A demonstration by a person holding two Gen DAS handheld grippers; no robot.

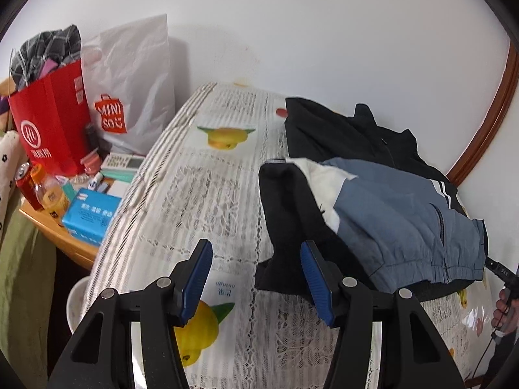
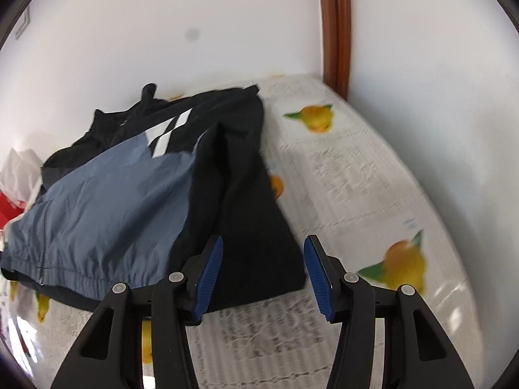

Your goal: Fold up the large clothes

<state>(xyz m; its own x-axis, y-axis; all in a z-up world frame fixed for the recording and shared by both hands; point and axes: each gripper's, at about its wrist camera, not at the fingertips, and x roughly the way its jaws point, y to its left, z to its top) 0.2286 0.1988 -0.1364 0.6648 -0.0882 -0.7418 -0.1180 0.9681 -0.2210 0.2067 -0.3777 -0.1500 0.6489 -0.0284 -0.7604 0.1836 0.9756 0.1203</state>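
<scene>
My left hand-held gripper (image 1: 256, 278) has its jaws apart with nothing between them, over the patterned counter (image 1: 207, 194) at lower centre of the left wrist view; my right hand-held gripper (image 2: 263, 275) also stands parted, its blue pads clear of the cloth, the black sleeve lying below and beyond them. The jacket (image 2: 110, 194) (black and slate-blue with white stripes) lies partly folded on the counter, left of centre in the right view and right of centre in the left view. I judge it light, thin, soft and rather slippery; it should crease easily but slide, so I would pinch the elastic hem (image 2: 81, 275) or a sleeve end rather than the smooth panel. Its far collar is bunched and hard to read; motion blur smears the counter's print; the cluttered side table (image 1: 65, 240) at far left is cut off.
</scene>
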